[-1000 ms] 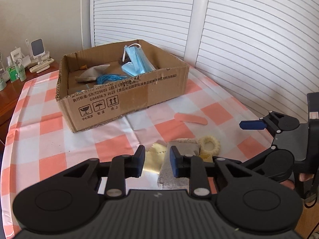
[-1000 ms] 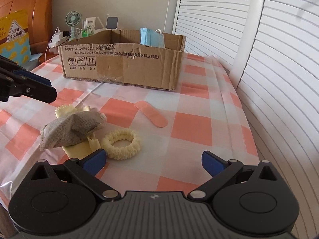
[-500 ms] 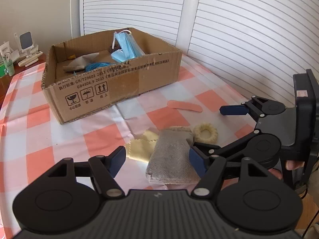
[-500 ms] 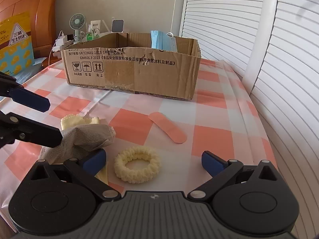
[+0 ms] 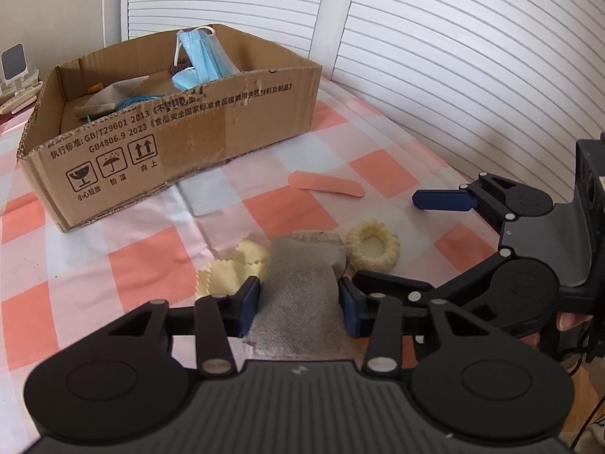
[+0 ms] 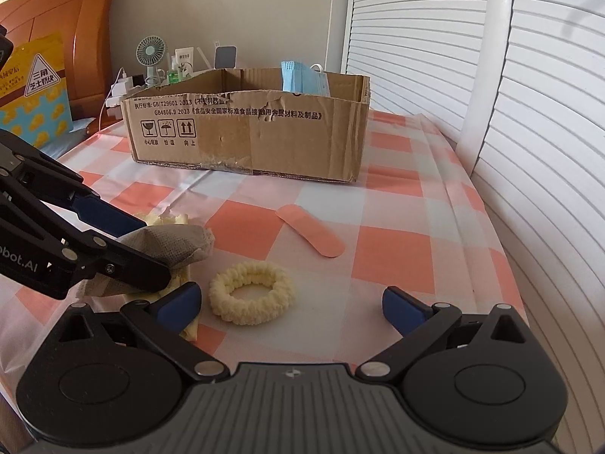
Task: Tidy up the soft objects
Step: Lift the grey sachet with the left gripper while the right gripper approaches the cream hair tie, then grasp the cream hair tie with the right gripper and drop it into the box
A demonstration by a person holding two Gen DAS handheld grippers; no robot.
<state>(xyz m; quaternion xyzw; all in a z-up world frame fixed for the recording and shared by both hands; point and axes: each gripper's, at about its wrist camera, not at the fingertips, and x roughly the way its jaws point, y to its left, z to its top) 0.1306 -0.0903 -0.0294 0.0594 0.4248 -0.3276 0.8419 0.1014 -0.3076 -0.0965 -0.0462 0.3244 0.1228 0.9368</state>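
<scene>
**Left gripper closes in on the grey mask**

Half a second ago the left gripper (image 5: 299, 303) stood spread wide above the grey mask (image 5: 302, 283); now its fingers have come in and press the mask's two sides, clamping it. The right gripper (image 6: 290, 302) has edged forward and stays wide open, holding nothing, low over the table near its front edge.

Around the mask: a yellow cloth (image 5: 230, 265) lies partly under it on the left, a cream scrunchie (image 6: 252, 291) sits just beside it on the right, and a pink plaster (image 6: 310, 235) lies further toward the box (image 6: 249, 140). From the right wrist view the left gripper's arm crosses in front of the mask and hides much of it. The cardboard box stands toward the table's far edge, holding blue masks (image 5: 202, 56) that lean against its far wall, plus other items that are hard to make out.

The table wears a pink-and-white checked cloth (image 6: 397, 249). White louvred shutters (image 6: 529, 113) line the right side; a wooden headboard (image 6: 64, 30) and a small fan (image 6: 151, 53) stand beyond the far left corner.

The mask's long axis runs from the front edge toward the box.
</scene>
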